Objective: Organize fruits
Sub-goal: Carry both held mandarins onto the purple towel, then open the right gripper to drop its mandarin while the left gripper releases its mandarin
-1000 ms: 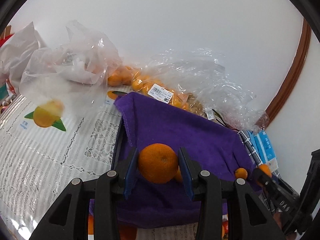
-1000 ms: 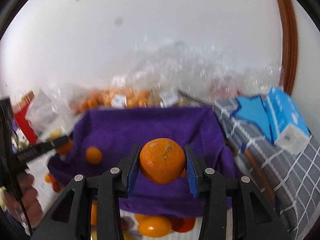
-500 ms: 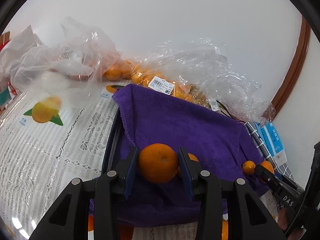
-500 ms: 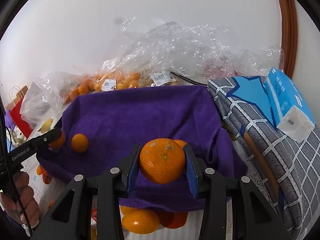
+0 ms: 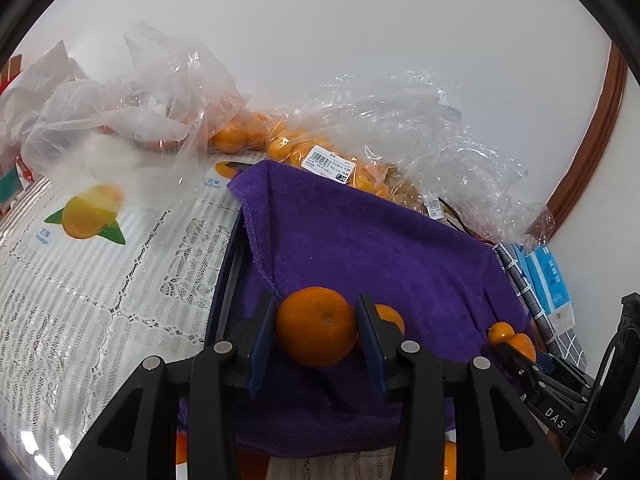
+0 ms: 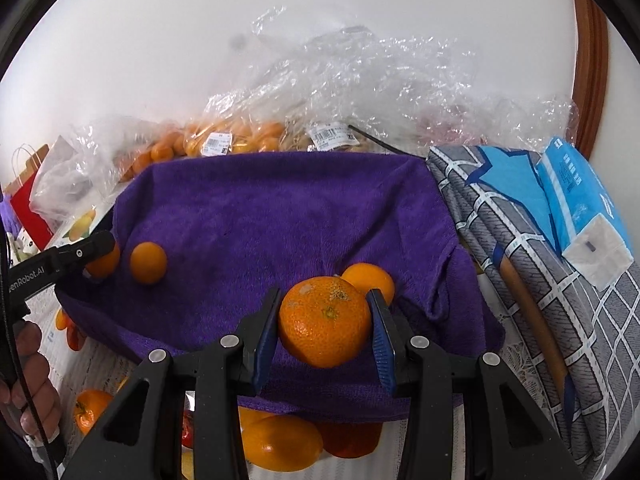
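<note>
My left gripper (image 5: 316, 328) is shut on an orange (image 5: 316, 326) low over the near left part of a purple towel (image 5: 360, 248) that lines a dark bin. My right gripper (image 6: 325, 332) is shut on another orange (image 6: 325, 332) over the towel's (image 6: 280, 220) near right part. One loose orange (image 6: 148, 262) lies on the towel near the left gripper (image 6: 98, 258). Another (image 6: 370, 276) lies just behind my right gripper's orange. The right gripper (image 5: 516, 346) shows in the left wrist view, at the lower right.
Clear plastic bags of small oranges (image 5: 320, 152) lie behind the bin along the wall. More fruit (image 6: 280, 444) lies on the table in front of the bin. A checked cloth (image 6: 520, 264) with a blue tissue pack (image 6: 580, 196) lies to the right. A lace tablecloth (image 5: 100, 280) spreads left.
Both grippers have moved forward and down over the towel, each still holding its orange. The loose oranges on the towel look closer.
</note>
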Available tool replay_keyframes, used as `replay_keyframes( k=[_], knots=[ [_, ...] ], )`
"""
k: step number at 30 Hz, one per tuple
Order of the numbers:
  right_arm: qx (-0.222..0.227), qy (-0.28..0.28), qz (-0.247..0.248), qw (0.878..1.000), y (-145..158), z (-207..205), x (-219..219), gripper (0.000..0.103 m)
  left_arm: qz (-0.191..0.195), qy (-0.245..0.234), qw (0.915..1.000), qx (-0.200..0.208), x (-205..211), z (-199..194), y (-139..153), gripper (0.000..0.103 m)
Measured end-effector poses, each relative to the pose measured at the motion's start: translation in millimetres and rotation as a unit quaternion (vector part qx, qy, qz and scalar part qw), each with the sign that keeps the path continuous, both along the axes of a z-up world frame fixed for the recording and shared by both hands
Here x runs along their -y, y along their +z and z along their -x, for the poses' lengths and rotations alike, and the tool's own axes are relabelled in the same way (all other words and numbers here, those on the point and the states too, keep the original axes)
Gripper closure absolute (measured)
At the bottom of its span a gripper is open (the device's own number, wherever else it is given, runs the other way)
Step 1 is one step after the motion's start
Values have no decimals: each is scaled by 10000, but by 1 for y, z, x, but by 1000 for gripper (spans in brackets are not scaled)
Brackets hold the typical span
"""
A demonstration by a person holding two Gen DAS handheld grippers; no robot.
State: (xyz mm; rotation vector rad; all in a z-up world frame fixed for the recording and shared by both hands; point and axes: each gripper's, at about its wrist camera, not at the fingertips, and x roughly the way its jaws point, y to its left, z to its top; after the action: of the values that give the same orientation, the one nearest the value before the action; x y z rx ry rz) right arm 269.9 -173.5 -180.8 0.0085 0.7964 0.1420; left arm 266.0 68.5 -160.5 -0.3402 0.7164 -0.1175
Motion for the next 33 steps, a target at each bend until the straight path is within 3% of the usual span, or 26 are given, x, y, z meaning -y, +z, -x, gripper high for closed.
replay_keyframes(
  k=[8,12,15,23,33],
  knots=[
    [168,38,-143,9998,6,3,3,58,-29,-88,10000,-20,2,-1,0,63],
    [453,36,-347,9984,18,14,7,33,-77,-166,9998,78,5,1,2,59],
    [656,-3,-399,9970,25,19,7,25,-239,-165,9994,184,10,4,4,57],
    [758,-178,-485,9958,27,20,13,24,-420,-241,9983,325,18,7,8,56],
    [1170,-195,-133,9929,37,31,9,24,-121,-107,9997,199,6,5,6,54]
  ],
)
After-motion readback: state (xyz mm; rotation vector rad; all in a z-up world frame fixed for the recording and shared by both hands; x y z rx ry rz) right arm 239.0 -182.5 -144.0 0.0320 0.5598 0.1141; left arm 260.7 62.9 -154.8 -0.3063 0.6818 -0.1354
